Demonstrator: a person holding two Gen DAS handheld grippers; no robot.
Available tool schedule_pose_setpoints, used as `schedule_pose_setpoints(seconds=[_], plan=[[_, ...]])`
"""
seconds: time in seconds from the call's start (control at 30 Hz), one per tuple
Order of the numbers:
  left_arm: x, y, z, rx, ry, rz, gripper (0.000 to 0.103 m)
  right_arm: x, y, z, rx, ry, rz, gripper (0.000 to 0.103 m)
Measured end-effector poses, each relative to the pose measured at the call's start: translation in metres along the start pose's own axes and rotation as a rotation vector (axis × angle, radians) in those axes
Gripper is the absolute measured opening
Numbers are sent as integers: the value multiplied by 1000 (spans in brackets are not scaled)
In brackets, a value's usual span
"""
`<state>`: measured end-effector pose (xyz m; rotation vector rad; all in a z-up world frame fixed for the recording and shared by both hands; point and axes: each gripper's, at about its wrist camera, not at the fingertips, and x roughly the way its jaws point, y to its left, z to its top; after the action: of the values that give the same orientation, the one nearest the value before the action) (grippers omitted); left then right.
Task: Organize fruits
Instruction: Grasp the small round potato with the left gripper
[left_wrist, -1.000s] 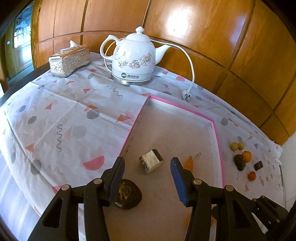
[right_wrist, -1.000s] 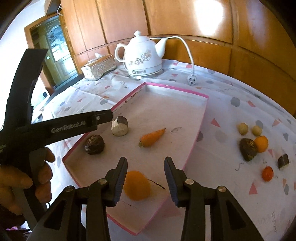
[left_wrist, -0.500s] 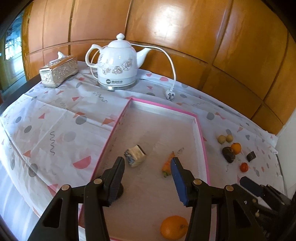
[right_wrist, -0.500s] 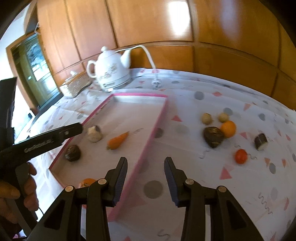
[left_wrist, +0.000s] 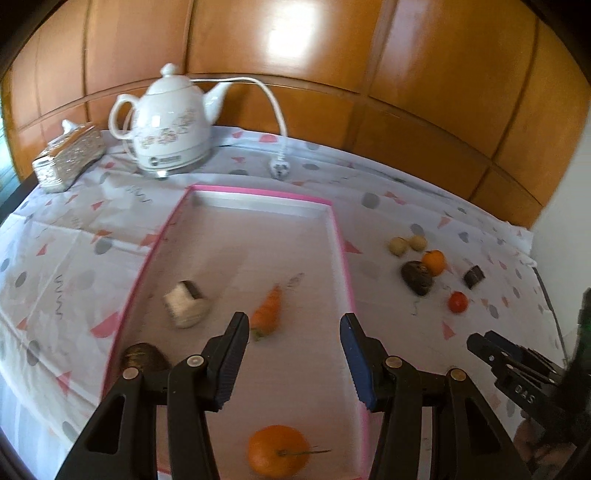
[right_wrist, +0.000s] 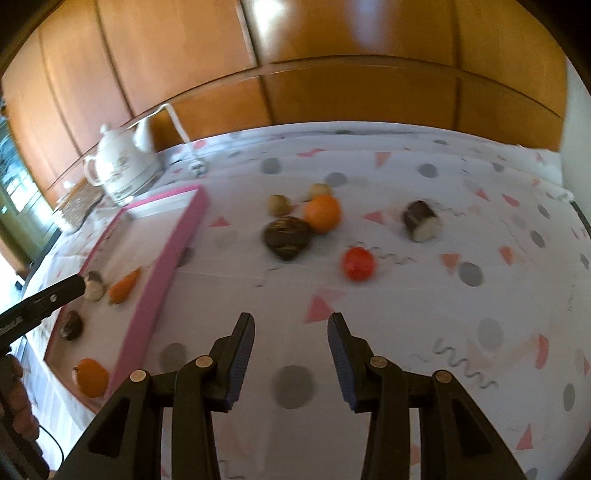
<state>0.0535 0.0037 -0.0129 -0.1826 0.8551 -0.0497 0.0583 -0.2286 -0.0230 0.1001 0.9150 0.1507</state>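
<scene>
A pink-rimmed tray (left_wrist: 340, 243) (right_wrist: 177, 240) holds an orange (left_wrist: 277, 455) (right_wrist: 90, 376), a carrot (left_wrist: 267, 312) (right_wrist: 123, 286), a cut white-fleshed piece (left_wrist: 184, 303) and a dark round fruit (left_wrist: 142, 360) (right_wrist: 71, 325). On the cloth to its right lie two pale balls (right_wrist: 280, 204), an orange (right_wrist: 322, 213), a dark fruit (right_wrist: 287, 236), a red fruit (right_wrist: 357, 263) and a dark cut piece (right_wrist: 422, 220). My left gripper (left_wrist: 291, 356) is open and empty above the tray. My right gripper (right_wrist: 291, 356) is open and empty above the cloth, short of the loose group.
A white electric kettle (left_wrist: 170, 123) with its cord and plug (left_wrist: 279, 168) stands behind the tray. A silver tissue box (left_wrist: 66, 157) sits at the back left. Wooden wall panels close the back; a white wall edge (left_wrist: 561, 206) is at the right.
My right gripper has left the orange in the tray and swung right over the cloth toward the loose fruits. My left gripper has drawn back and turned right; it stays open.
</scene>
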Motion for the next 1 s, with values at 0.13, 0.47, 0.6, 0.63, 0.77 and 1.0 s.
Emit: schedule_pose_setpoints(seconds=[0.13, 0.47, 0.6, 0.63, 0.77, 1.0], plan=[[6, -22, 7, 39, 10, -34, 51, -1, -20, -1, 50, -8, -29, 42], [40, -71, 39, 85, 68, -129, 30, -2, -52, 3, 99, -21, -63, 42], [58, -88, 54, 99, 77, -142, 29, -1, -58, 8, 106, -26, -63, 42], [62, -91, 57, 102, 80, -137, 29, -1, -59, 9, 105, -27, -64, 42], [85, -102, 66, 99, 113, -141, 29, 2, -65, 17, 102, -36, -73, 42], [121, -118, 74, 133, 168, -130, 29, 10, -82, 25, 130, -31, -82, 42]])
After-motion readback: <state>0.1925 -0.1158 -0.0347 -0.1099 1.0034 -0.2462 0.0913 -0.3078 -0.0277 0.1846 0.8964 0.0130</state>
